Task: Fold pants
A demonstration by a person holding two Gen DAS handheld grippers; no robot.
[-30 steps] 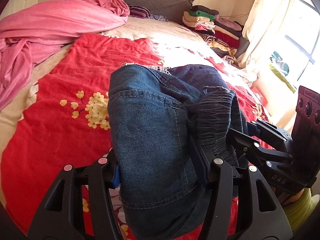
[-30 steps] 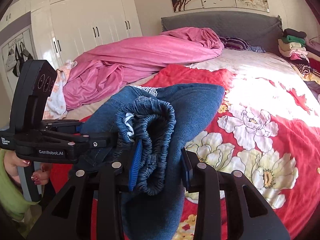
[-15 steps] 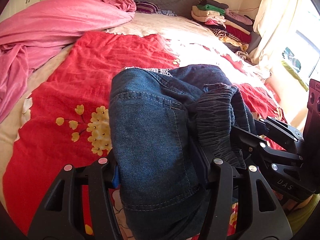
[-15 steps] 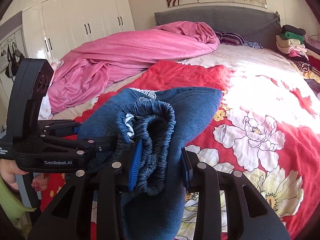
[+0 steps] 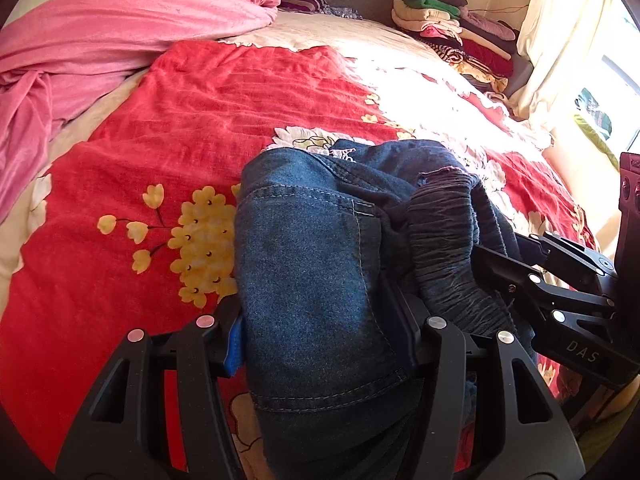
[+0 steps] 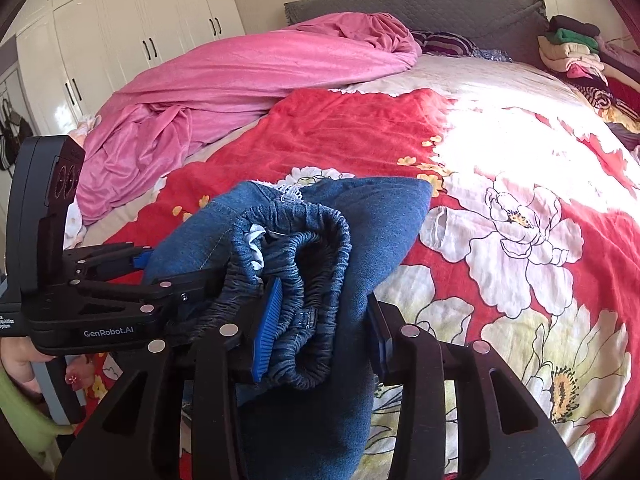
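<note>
Denim pants (image 5: 316, 280) hang as a folded bundle between both grippers, just above the red flowered bedspread (image 5: 200, 120) near the foot of the bed. The left gripper (image 5: 320, 328) has its fingers about half open and clamped on the thick folded denim. The right gripper (image 6: 320, 320) holds the gathered elastic waistband (image 6: 304, 264); its fingers are opening, with the cloth between them and the blue pad touching it. Judged step: setting the folded bundle down on the bedspread. The next move calls for both grippers to let go together so the fold does not spring open. The bundle's long axis runs away from the cameras toward the headboard (image 6: 420, 4), with the waistband end nearest the grippers.
</note>
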